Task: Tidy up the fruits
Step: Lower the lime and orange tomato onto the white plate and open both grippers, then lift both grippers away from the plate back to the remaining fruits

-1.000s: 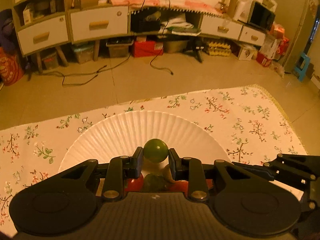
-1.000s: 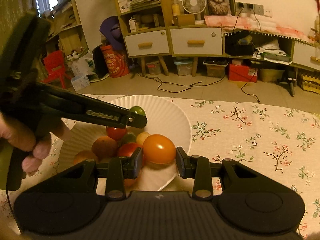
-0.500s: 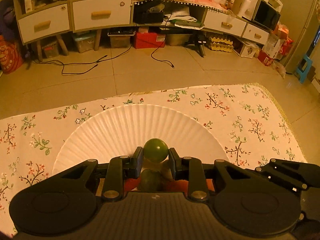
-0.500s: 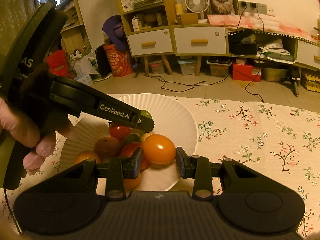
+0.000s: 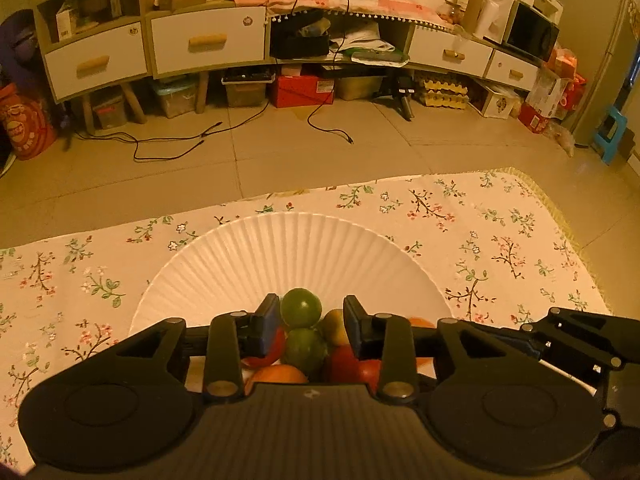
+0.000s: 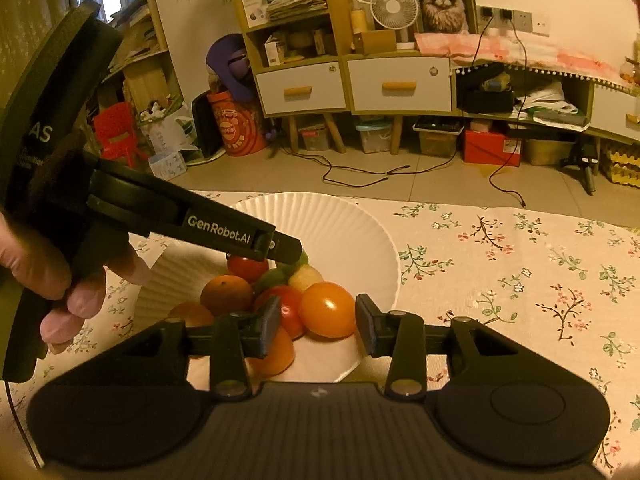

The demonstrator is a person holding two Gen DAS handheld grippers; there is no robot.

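A white paper plate (image 5: 304, 248) (image 6: 344, 224) on the flowered cloth holds a pile of several small fruits, red, orange, green and yellow. My left gripper (image 5: 310, 314) is open over the pile; a green fruit (image 5: 301, 307) lies between its fingers, resting on the other fruits. My right gripper (image 6: 316, 316) is open at the plate's near edge, with an orange fruit (image 6: 327, 310) lying loose between its fingers on the plate. The left gripper's arm also shows in the right wrist view (image 6: 240, 236), above the pile.
The flowered tablecloth (image 6: 520, 280) spreads to the right of the plate. Beyond the table edge lie the floor with cables (image 5: 180, 148) and low cabinets (image 5: 208, 44). A hand (image 6: 60, 280) holds the left gripper.
Both grippers have opened. The green fruit has dropped out of the left one onto the pile, and the orange fruit has left the right one and sits on the plate.
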